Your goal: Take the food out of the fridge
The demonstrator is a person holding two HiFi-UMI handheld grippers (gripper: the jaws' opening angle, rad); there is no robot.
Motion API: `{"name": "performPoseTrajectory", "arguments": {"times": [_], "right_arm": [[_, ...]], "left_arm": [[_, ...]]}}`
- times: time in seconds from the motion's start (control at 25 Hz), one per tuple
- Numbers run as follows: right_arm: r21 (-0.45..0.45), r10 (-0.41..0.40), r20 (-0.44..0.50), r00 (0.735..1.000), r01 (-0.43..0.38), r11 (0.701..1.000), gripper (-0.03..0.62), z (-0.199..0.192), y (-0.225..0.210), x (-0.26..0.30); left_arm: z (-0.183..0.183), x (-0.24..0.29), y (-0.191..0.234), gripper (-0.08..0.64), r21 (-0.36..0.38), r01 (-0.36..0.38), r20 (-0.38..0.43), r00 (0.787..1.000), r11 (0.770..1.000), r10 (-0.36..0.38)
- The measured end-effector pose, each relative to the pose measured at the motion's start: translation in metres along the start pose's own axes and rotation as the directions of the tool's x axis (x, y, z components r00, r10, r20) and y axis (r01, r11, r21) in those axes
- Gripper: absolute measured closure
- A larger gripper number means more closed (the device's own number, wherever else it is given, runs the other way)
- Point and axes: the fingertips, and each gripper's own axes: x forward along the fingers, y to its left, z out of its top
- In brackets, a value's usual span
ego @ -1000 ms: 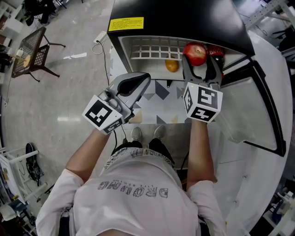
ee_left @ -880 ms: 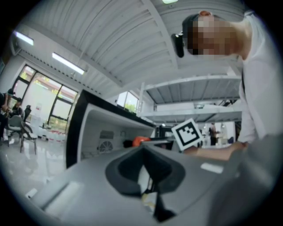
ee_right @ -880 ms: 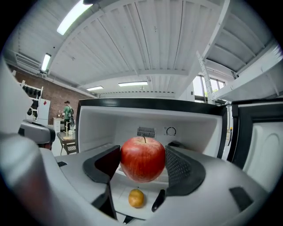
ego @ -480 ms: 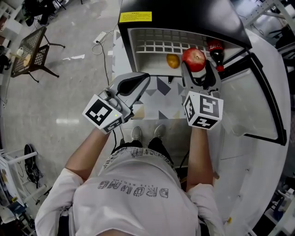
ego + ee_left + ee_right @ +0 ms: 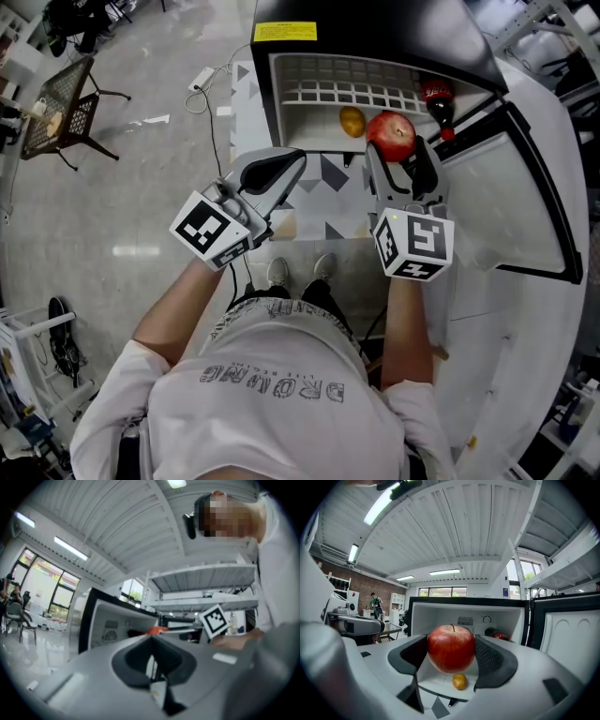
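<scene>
Holding the apple (image 5: 451, 648) in my right tool (image 5: 398, 152), I have both pads clamped on its sides, stem up. It hangs in the air in front of the open fridge (image 5: 375, 33), resting on nothing. My left tool (image 5: 284, 164) hovers just to the left of it. Its jaws are together, with nothing between them.

As I judge it, the step in hand is carrying the first piece of food out. The grip looks square and centred, so I see no need to re-seat it. The next move calls for drawing the apple back, clear of the opening, without grazing the door (image 5: 530, 187) that stands open on my right. Then I need a place to set it down. No worktop shows in any view, so I must find one first.

Farther in, an orange fruit (image 5: 352, 121) sits on the white shelf (image 5: 309, 94), near its front and well apart from the walls. A bottle (image 5: 437, 98) with a red cap lies at the right, toward the door. Both are yet to come out. My left tool is free for the fruit, but it must open before it can close on it.
</scene>
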Motion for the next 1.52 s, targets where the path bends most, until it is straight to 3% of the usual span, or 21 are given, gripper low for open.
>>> {"name": "performPoseTrajectory", "arguments": {"times": [1.52], "right_arm": [[0.058,0.123,-0.058,0.991,-0.119,0.991,0.296,-0.032,0.037,-0.048]], "left_arm": [[-0.007,-0.016,-0.009,0.552,-0.010,-0.041,-0.008,0.999,0.999,0.041]]}}
